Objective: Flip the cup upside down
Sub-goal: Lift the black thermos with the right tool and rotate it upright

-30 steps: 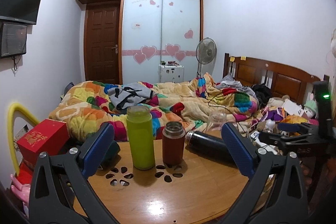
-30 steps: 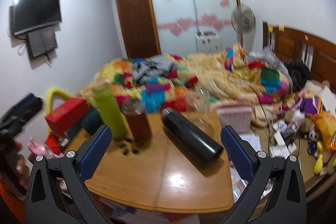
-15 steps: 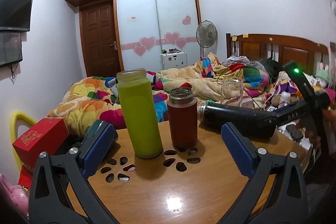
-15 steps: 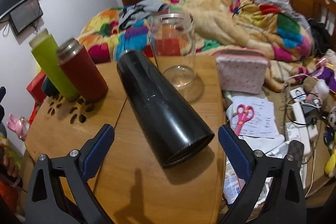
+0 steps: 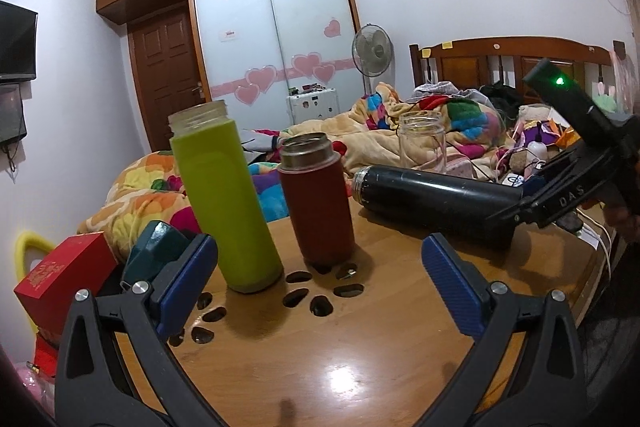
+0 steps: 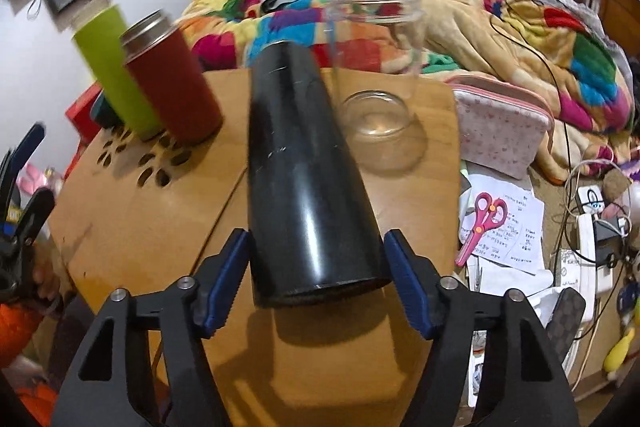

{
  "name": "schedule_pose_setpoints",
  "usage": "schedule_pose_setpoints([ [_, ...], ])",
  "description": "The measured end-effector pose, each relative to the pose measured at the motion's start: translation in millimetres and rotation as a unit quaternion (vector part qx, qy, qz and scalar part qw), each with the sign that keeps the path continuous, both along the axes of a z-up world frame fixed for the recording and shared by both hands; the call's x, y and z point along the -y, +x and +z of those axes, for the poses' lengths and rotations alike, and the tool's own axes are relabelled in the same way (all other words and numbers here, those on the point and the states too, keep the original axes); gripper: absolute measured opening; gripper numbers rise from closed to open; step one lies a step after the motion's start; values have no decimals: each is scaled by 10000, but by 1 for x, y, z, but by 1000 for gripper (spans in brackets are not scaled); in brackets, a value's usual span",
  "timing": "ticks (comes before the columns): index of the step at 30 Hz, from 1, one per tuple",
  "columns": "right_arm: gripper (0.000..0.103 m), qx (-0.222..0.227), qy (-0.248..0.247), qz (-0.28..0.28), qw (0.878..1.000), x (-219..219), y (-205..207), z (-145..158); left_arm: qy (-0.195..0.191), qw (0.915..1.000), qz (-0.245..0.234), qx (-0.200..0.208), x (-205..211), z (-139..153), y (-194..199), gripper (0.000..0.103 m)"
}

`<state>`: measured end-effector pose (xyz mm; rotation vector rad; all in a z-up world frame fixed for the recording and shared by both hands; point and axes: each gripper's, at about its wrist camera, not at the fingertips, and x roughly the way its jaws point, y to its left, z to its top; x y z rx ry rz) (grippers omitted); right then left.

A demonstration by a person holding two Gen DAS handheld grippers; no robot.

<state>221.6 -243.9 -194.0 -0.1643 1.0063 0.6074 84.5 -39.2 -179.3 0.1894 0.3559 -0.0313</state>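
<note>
A black cup [image 6: 304,187] lies on its side on the round wooden table [image 6: 132,211]; it also shows in the left wrist view [image 5: 436,201]. My right gripper [image 6: 316,283] has its blue pads on either side of the cup's base end, close to or touching it. The right gripper shows at the cup's right end in the left wrist view [image 5: 532,199]. A green cup [image 5: 224,203], a red cup [image 5: 316,203] and a clear glass cup [image 6: 376,67] stand upright. My left gripper [image 5: 320,283] is open and empty in front of the green and red cups.
A pink pouch [image 6: 504,131] sits at the table's right edge, with papers and pink scissors [image 6: 482,227] beside it. A red box [image 5: 64,279] and a teal object [image 5: 156,251] lie at the left. A bed with a colourful quilt [image 6: 500,27] is behind.
My right gripper has moved forward and its jaws have narrowed around the black cup's base. My left gripper has come lower and closer to the green and red cups.
</note>
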Motion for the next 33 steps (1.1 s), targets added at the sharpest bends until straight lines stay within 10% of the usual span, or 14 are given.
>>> schedule_pose_setpoints([
  [14, 61, 666, -289, -220, 9971, -15, -83, 74, 422, 9978, -502, -7, 32, -17, -20, 103],
  [29, 61, 1247, -398, 955, 9868, -65, -140, 123, 669, 9929, -934, 315, 50, -6, -34, 103],
  [33, 61, 1332, -382, 1262, 9823, -71, -148, 131, 744, 9905, -1066, 451, 55, -3, -37, 88],
])
